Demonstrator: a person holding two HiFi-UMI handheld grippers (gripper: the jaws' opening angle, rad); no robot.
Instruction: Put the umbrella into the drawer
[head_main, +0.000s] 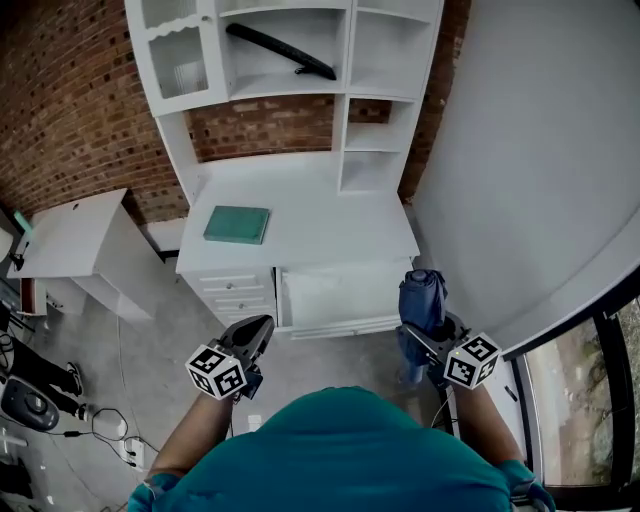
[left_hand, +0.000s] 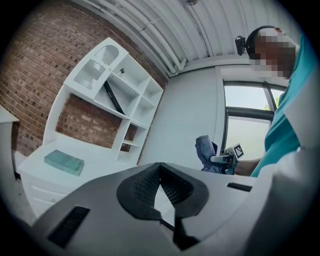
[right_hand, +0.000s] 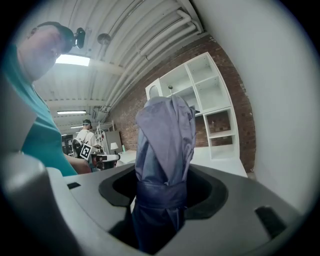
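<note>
A folded blue umbrella (head_main: 422, 297) stands up from my right gripper (head_main: 418, 340), which is shut on its strapped lower part (right_hand: 159, 200); the canopy (right_hand: 166, 135) rises straight ahead between the jaws. The white desk's middle drawer (head_main: 338, 322) is pulled open, just left of and beyond the umbrella, and its inside looks bare. My left gripper (head_main: 257, 330) hovers in front of the drawer's left corner, jaws together with nothing between them (left_hand: 160, 187). The left gripper view also catches the umbrella (left_hand: 205, 152) off to the right.
A teal book (head_main: 237, 224) lies on the desk top (head_main: 320, 215) under a white hutch (head_main: 375, 90), where a long black object (head_main: 280, 50) rests on a shelf. Small shut drawers (head_main: 235, 290) sit left of the open one. A low white table (head_main: 70, 235) stands left, a grey wall (head_main: 530, 170) right.
</note>
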